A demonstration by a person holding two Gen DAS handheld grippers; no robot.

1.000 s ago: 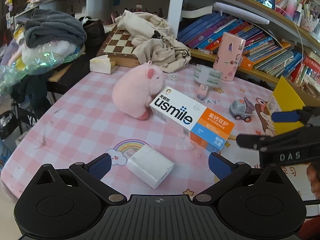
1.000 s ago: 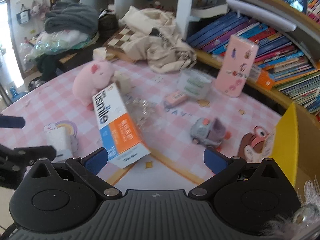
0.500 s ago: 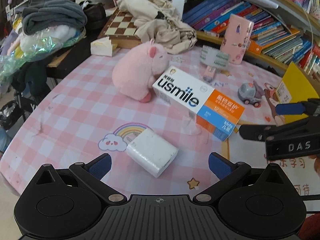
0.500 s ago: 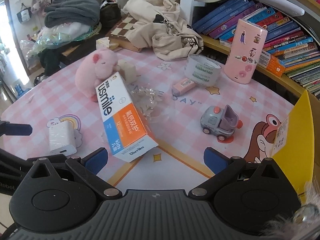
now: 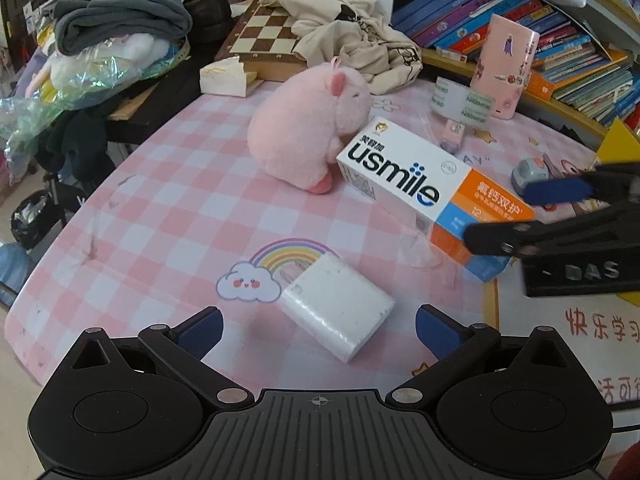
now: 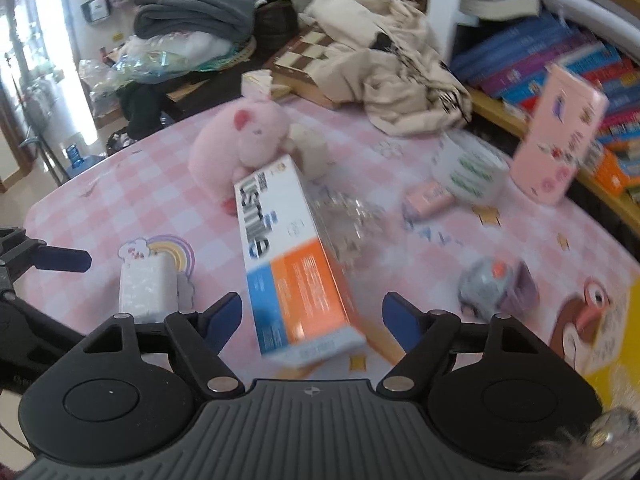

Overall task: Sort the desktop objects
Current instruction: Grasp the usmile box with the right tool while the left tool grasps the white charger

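Observation:
A white and orange usmile box [image 6: 288, 256] rests tilted on the pink checked tabletop [image 5: 168, 216], its far end against a pink plush toy [image 6: 240, 140]. My right gripper [image 6: 312, 316] straddles the box's orange near end. Its jaws are closing, with a gap left between each pad and the box. In the left wrist view the right gripper [image 5: 520, 216] comes in from the right at that same end of the box [image 5: 400, 184]. My left gripper [image 5: 318, 330] stands open just above a white charger block [image 5: 338, 312] by the rainbow print.
Behind the box lie a crumpled clear plastic piece [image 6: 344, 216], a pink eraser [image 6: 428, 200], a tape roll [image 6: 472, 172], a tall pink case [image 6: 560, 140] and a grey toy car [image 6: 496, 288]. A chessboard [image 5: 264, 36], cloth and bookshelves stand at the back. A yellow box [image 5: 616, 140] is at the right.
My right gripper has moved left onto the box's orange end and its jaws have narrowed. My left gripper has come closer to the white charger.

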